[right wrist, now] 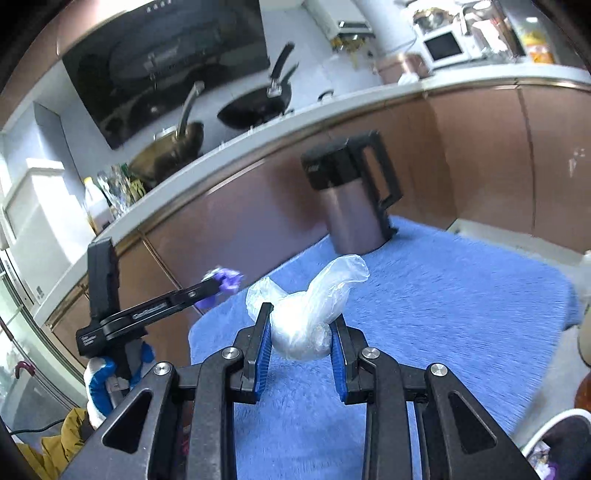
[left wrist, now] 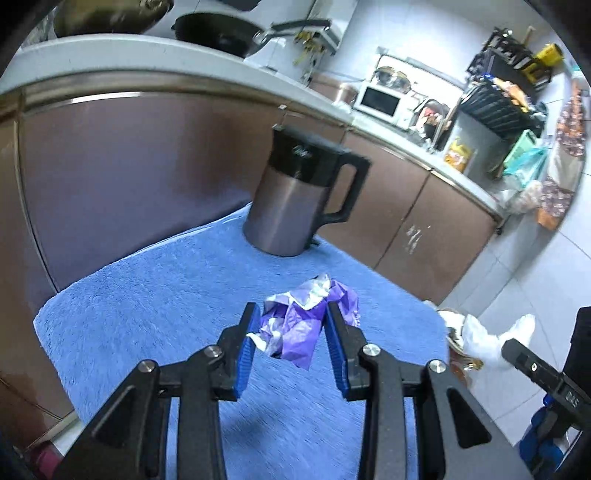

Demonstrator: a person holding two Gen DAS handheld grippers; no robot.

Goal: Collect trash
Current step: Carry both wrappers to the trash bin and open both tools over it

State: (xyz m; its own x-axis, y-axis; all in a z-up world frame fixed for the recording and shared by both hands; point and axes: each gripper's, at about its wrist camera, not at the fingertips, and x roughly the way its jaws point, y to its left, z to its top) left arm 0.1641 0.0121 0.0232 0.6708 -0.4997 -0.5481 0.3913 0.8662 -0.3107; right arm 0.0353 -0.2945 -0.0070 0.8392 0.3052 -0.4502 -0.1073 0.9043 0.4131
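Purple crumpled wrapper (left wrist: 306,317), with silvery-white patches: held between the blue-padded fingers of the left gripper (left wrist: 290,345), which are closed in against both its sides. The wrapper hangs a little above the blue fleece cloth (left wrist: 155,295), near the cloth's right edge in the left wrist view. In the right wrist view the same wrapper (right wrist: 225,282) shows as a small purple lump at the tip of the left gripper, off the cloth's left corner.

Clear plastic bag (right wrist: 310,314), scrunched, whitish: pinched between the fingers of the right gripper (right wrist: 301,345), narrow on its lower bulge. Its loose end rises and curls to the right over the cloth (right wrist: 443,295).

Steel kettle (left wrist: 295,199) with black lid and black handle: upright at the far edge of the cloth, well apart from both grippers.

Brown cabinet fronts (left wrist: 129,166): directly behind the cloth, under a pale worktop (left wrist: 110,55).

On that worktop: black wok (left wrist: 221,31), a second brass-coloured pan (right wrist: 173,151), a white microwave (left wrist: 382,99) farther along.

White-lined bin (left wrist: 476,339): on the tiled floor just past the cloth's right edge, partly hidden.
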